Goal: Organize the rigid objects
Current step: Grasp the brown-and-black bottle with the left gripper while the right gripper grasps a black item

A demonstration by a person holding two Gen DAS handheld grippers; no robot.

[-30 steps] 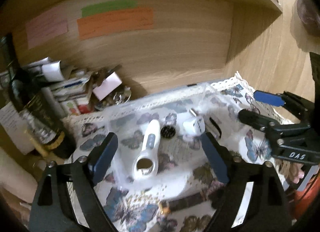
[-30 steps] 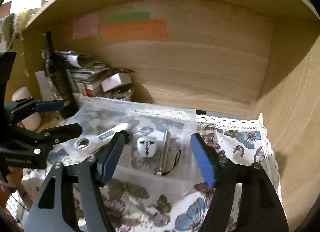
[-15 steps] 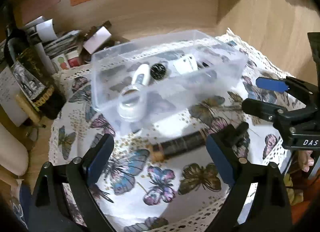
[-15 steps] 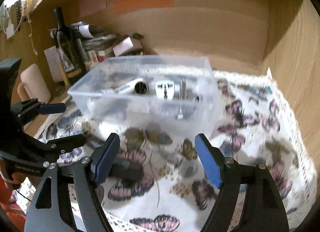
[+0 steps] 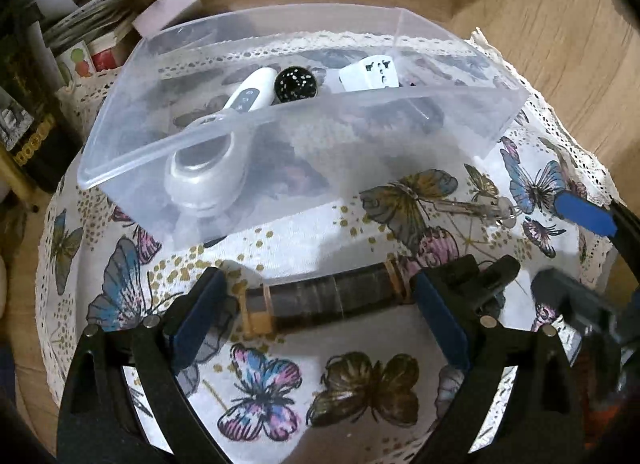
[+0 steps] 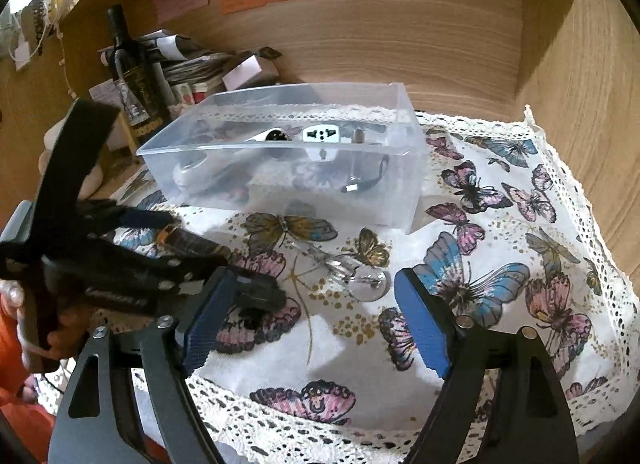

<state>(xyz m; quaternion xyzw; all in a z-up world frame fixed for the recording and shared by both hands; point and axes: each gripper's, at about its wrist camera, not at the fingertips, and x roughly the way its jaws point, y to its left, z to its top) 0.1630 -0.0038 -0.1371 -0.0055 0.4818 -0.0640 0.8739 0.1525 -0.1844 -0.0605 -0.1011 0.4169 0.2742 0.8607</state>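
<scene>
The left gripper (image 5: 316,314), fingers spread wide, is straddling the dark tube (image 5: 320,298) at the frame's bottom, likely to grab it for the clear box (image 5: 304,112).

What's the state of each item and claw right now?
left claw: open, straddling the dark tube
right claw: open, empty
dark tube: lying flat on the cloth, outside the box
clear box: no lid, upright
white adapter: inside the box
white handheld device: inside the box, lying flat
glass piece: on the cloth, outside the box
</scene>
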